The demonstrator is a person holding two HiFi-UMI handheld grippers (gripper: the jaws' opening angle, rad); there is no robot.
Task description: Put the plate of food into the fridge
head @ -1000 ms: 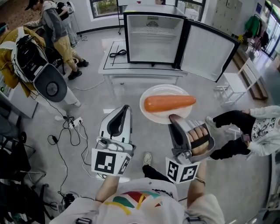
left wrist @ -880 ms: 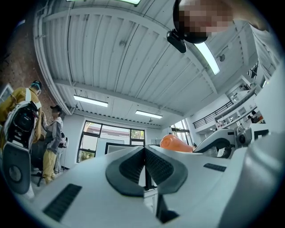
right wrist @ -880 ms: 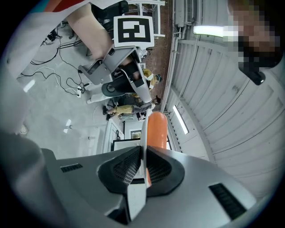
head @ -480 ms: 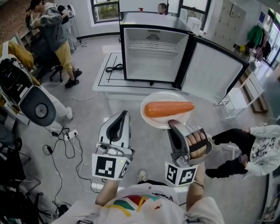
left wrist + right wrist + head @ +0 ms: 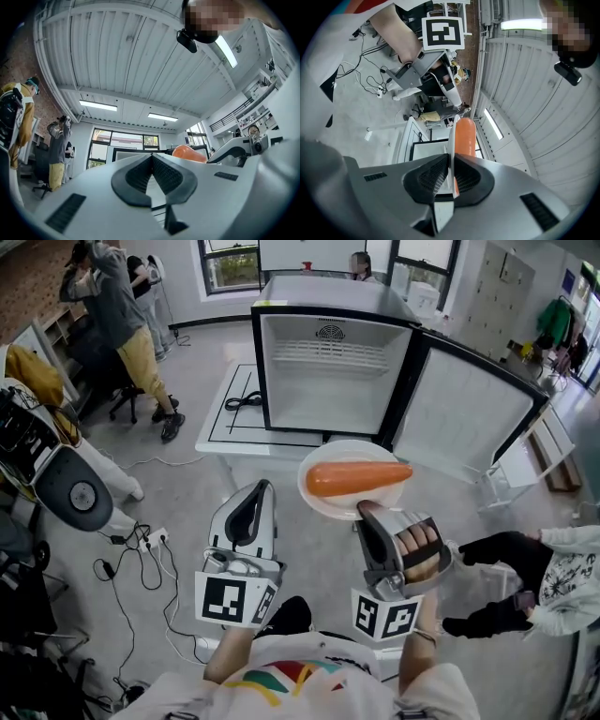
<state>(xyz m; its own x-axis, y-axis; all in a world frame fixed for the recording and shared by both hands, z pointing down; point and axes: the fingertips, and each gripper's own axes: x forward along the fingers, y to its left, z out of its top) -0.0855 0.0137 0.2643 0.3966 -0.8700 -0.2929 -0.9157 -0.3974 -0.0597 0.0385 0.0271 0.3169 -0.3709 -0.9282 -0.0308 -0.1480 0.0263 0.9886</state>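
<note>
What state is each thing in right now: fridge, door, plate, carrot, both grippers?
fridge: nothing on its shelf or floor
fridge door: swung wide open
plate: level, rim clamped by the right gripper
carrot: lying across the plate
right gripper: shut on the plate
left gripper: shut, empty

An orange carrot (image 5: 358,477) is carried on a white plate (image 5: 322,503). The fridge (image 5: 328,381), at 12 o'clock, is framed in black and lined in white. Black-and-white square markers are borne by the light grey left gripper (image 5: 265,487) and right gripper (image 5: 367,508). The floor (image 5: 187,493) is grey.
</note>
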